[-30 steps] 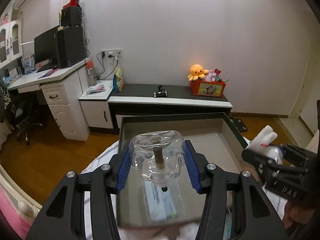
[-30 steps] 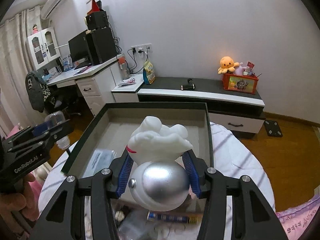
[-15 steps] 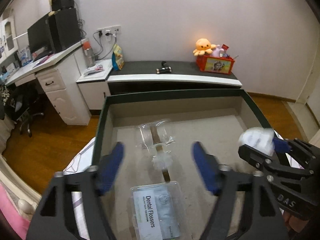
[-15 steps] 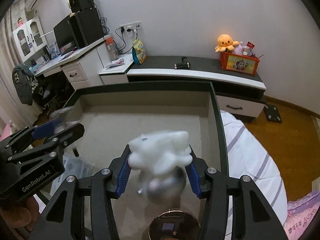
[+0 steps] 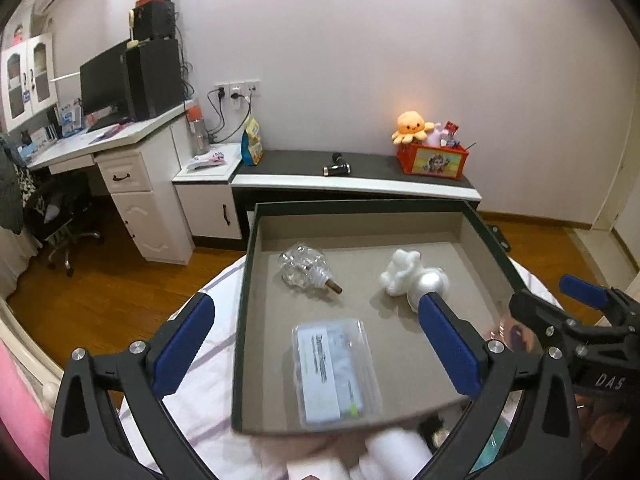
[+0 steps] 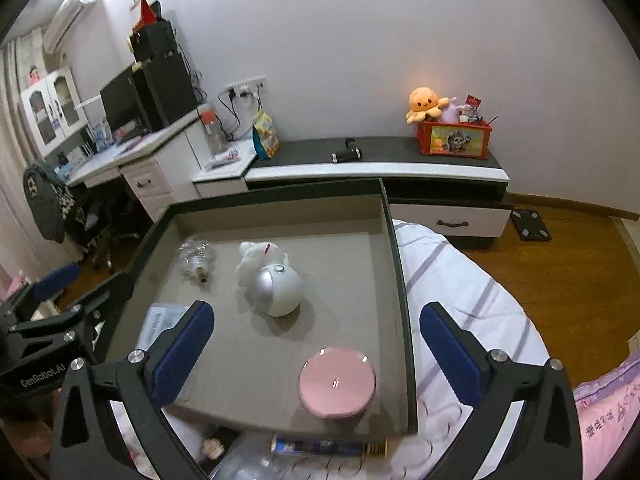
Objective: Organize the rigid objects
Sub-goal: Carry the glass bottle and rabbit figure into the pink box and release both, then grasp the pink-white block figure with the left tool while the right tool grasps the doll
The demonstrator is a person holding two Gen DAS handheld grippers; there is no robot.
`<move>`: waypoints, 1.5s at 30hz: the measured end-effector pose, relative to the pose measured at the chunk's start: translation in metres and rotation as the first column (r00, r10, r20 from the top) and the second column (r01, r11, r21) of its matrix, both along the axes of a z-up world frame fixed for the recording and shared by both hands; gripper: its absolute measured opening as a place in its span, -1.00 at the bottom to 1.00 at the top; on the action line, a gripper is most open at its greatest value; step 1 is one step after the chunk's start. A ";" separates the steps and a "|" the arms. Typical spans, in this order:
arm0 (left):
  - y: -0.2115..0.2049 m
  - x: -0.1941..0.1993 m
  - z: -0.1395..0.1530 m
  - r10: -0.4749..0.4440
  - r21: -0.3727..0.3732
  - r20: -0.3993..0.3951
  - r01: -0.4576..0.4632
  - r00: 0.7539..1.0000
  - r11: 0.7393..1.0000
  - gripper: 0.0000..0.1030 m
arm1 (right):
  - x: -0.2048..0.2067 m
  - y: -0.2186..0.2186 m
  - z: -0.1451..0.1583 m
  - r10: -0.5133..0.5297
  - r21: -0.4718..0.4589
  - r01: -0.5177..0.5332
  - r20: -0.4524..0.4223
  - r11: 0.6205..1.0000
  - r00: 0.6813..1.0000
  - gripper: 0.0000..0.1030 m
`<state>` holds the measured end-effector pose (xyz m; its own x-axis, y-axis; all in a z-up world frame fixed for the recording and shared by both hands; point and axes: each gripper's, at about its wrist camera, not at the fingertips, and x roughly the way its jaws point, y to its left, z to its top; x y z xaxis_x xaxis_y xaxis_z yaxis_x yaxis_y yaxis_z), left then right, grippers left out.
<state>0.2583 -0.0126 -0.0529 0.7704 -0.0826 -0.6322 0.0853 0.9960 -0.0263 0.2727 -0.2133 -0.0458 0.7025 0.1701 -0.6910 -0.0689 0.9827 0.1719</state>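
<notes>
Grey card lines the floor of the shallow dark-rimmed tray (image 5: 245, 280) that sits on my white striped bedding (image 6: 460, 280). My left gripper (image 5: 316, 344) hovers over the tray's near left corner, its blue-padded jaws opening wide with nothing pressed between them. My right gripper (image 6: 316, 354) hangs over the near right side, jaws likewise opening wide and empty.

Inside the tray, a clear glass stopper (image 5: 306, 268) lies on its side toward the far left. Just beside it, to the right, lies a white figure on a silver ball (image 5: 412, 278). A clear packet of dental flossers (image 5: 336, 372) lies flat near the front edge. A round pink case (image 6: 337, 382) rests at the front right corner.
</notes>
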 end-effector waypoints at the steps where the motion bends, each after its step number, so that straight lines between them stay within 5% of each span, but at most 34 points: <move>1: 0.002 -0.006 0.002 0.003 -0.002 0.006 -0.003 1.000 1.000 1.00 | -0.006 0.001 0.004 0.000 -0.002 0.000 0.011 1.000 1.000 1.00; 13: 0.027 -0.079 0.010 0.046 -0.048 0.036 -0.044 0.998 0.998 1.00 | -0.076 0.008 0.024 0.006 -0.008 -0.006 0.078 1.000 0.997 1.00; 26: 0.030 -0.140 -0.022 0.055 -0.028 0.000 -0.055 0.999 0.998 1.00 | -0.135 0.013 0.004 0.012 -0.018 -0.011 0.057 1.000 0.998 1.00; 45: 0.016 -0.168 -0.047 0.025 -0.017 -0.056 -0.026 0.998 1.000 1.00 | -0.172 0.012 -0.019 0.030 -0.033 -0.030 0.002 0.999 1.000 1.00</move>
